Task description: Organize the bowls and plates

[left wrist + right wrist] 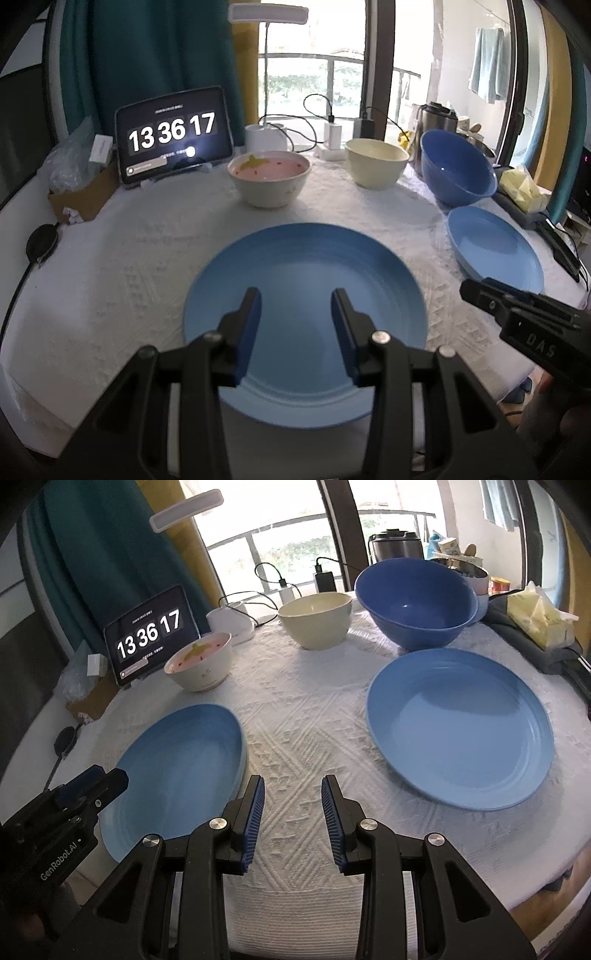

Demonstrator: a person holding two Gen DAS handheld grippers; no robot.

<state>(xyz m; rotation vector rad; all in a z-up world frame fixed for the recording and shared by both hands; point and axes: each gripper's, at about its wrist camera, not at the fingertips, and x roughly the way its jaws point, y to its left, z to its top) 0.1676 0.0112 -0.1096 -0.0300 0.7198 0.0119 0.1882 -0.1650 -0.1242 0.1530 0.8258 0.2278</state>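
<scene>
A blue plate (pixel 303 258) (pixel 184 753) lies flat on the white cloth right under my left gripper (pixel 295 295) (pixel 110 775), which hovers open above it with nothing pinched. A second blue plate (pixel 495 247) (pixel 461 731) lies to the right. My right gripper (pixel 293 781) (pixel 469 288) stands open over bare cloth between the two plates. At the back stand a white bowl with a pink inside (pixel 269 177) (pixel 199 664), a cream bowl (pixel 375 162) (pixel 314 620) and a large blue bowl (pixel 456 170) (pixel 417 605), all upright and apart.
A tablet showing a clock (pixel 173 136) (pixel 147 635) leans at the back left beside a cardboard box (pixel 81 195). Chargers and cables (pixel 332 133) lie behind the bowls. A yellow tissue pack (pixel 539 620) and a metal cooker (pixel 397 546) sit at the far right.
</scene>
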